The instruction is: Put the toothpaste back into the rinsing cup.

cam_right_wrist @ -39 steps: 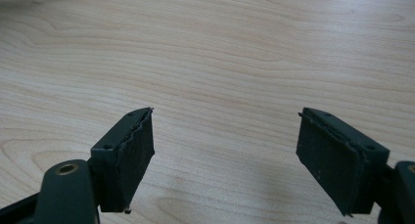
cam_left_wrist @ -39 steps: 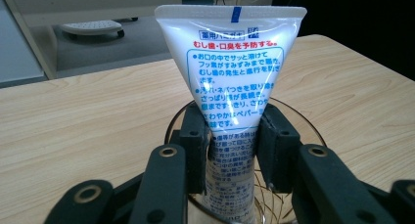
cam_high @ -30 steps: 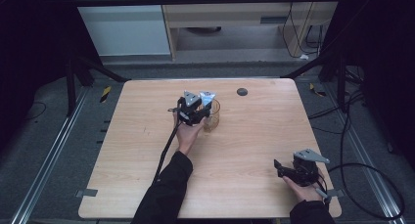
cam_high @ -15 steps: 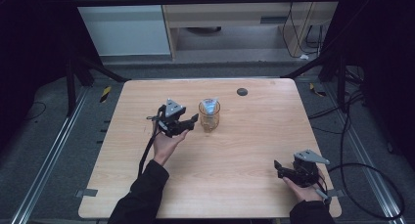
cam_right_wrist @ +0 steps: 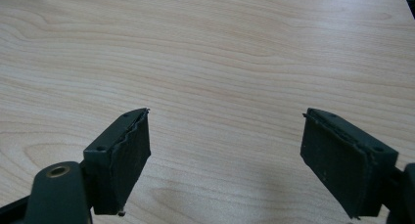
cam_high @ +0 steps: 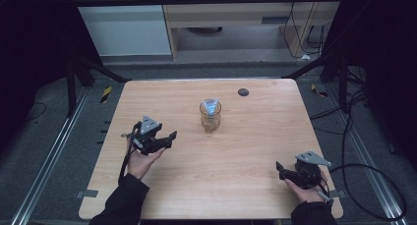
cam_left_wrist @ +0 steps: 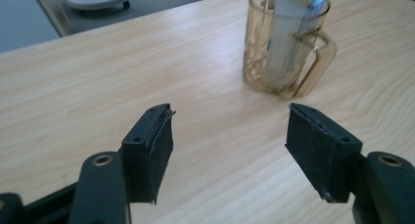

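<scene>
Left gripper (cam_left_wrist: 230,136) view: mug (cam_left_wrist: 286,48) handle

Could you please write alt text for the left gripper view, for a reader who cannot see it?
The left gripper has its two black jaws wide open over a light wooden table, nothing between them. Beyond them stands an amber glass mug with a handle, holding a pale packet.

Amber glass mug (cam_high: 210,116), upright mid-table, handle showing, grey-and-blue packet (cam_high: 211,107) standing inside
</scene>
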Available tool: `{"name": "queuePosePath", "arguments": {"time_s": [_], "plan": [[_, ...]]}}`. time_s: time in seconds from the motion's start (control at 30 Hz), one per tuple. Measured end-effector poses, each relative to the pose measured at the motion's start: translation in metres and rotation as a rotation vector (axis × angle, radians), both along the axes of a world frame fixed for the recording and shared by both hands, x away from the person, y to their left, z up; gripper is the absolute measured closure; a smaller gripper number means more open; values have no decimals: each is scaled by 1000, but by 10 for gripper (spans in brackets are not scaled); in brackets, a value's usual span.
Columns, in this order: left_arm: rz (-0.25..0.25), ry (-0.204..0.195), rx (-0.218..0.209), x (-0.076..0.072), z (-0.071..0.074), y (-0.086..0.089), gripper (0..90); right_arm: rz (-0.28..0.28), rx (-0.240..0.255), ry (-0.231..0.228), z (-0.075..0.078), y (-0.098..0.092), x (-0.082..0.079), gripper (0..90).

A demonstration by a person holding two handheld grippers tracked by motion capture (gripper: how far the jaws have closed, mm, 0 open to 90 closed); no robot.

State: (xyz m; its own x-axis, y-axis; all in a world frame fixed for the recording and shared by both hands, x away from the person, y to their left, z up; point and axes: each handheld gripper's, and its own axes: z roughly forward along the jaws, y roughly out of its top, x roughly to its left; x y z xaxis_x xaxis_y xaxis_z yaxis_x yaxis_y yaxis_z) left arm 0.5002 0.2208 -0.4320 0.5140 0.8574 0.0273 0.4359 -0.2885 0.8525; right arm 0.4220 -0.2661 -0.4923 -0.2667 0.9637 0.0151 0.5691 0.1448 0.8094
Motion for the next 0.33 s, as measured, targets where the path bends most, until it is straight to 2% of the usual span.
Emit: {"name": "queuePosePath", "arguments": {"time_s": [0.03,0.07,0.1,0.13,0.17,0.23,0.33], "plan": [[15,13,13,-7,-6,10,304,-3,-1,-2,0,0,0,184],[15,13,13,-7,-6,10,301,-3,-1,-2,0,0,0,184],[32,28,34,-14,-12,19,294,-4,-2,-2,-1,0,-1,182],[40,31,36,-17,-14,25,291,-4,-1,-3,0,0,-1,181],[51,34,28,-20,-16,30,290,-4,-1,-6,0,0,-1,181],[78,30,-17,-27,-20,42,288,-3,4,-6,0,0,-2,180],[103,38,-35,-32,-25,51,286,0,1,-11,0,1,-2,178]]}}
